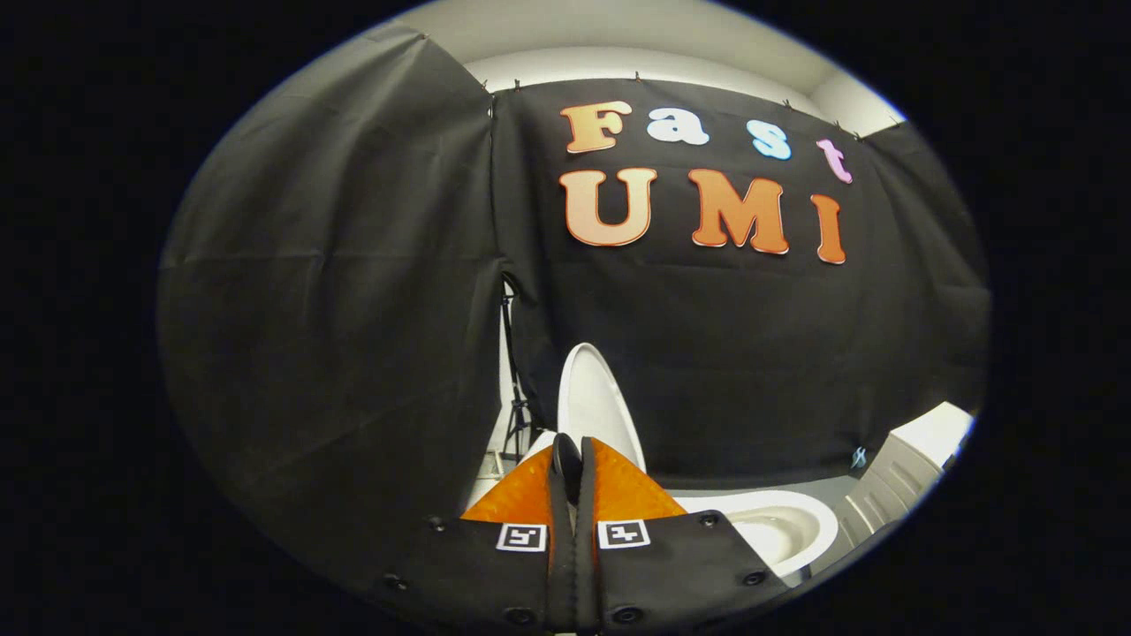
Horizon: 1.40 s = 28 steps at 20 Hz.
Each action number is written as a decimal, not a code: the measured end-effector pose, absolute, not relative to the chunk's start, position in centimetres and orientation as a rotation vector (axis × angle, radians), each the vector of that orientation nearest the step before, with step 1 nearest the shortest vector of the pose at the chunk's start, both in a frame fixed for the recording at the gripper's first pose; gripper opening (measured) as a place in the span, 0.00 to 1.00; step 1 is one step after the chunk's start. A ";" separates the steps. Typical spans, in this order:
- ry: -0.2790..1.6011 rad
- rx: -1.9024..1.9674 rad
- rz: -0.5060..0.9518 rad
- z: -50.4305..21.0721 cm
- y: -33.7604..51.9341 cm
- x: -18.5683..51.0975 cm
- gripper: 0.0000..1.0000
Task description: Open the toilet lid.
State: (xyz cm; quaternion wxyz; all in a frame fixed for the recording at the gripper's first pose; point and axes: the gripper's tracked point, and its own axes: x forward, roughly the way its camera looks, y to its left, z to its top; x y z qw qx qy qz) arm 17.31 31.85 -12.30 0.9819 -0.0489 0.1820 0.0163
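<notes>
The white toilet lid (pixel 594 402) stands raised, nearly upright, just beyond my fingertips and slightly to their right. To the right of the fingers lies the open white toilet bowl (pixel 782 528), its rim and inside showing. My gripper (pixel 570 452) is shut, its two fingers pressed together with nothing visible between them. The fingertips overlap the lid's lower edge in the view; I cannot tell whether they touch it.
Black cloth walls close in behind and to the left of the toilet. A dark stand (pixel 512 389) shows in the gap between the cloths, left of the lid. A white ribbed unit (pixel 914 464) stands beyond the bowl on the right.
</notes>
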 end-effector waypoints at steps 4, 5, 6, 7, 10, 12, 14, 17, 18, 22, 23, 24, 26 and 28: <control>0.371 -0.095 0.048 -11.8 30.9 17.9 0.09; 0.371 -0.094 0.056 -11.7 30.9 17.8 0.09; 0.376 -0.092 0.073 -11.7 31.1 17.7 0.10; 0.363 -0.089 0.093 -11.5 31.4 17.6 0.18; 0.311 -0.071 0.159 -9.5 32.1 17.6 0.42; 0.297 -0.065 0.187 -8.2 31.3 17.6 0.58; 0.256 -0.082 0.191 -5.6 28.9 17.1 0.74; 0.202 -0.100 0.134 -3.0 23.1 16.5 0.98; 0.201 -0.102 0.107 -2.6 20.8 16.3 0.98; 0.166 -0.104 0.016 -1.7 10.0 14.9 0.98; 0.168 -0.107 -0.001 -1.8 7.9 14.5 0.98; 0.182 -0.113 -0.014 -2.2 6.1 13.9 0.98; 0.210 -0.148 -0.057 -3.2 2.3 12.9 0.98; 0.223 -0.191 -0.078 -4.0 -0.2 12.0 0.98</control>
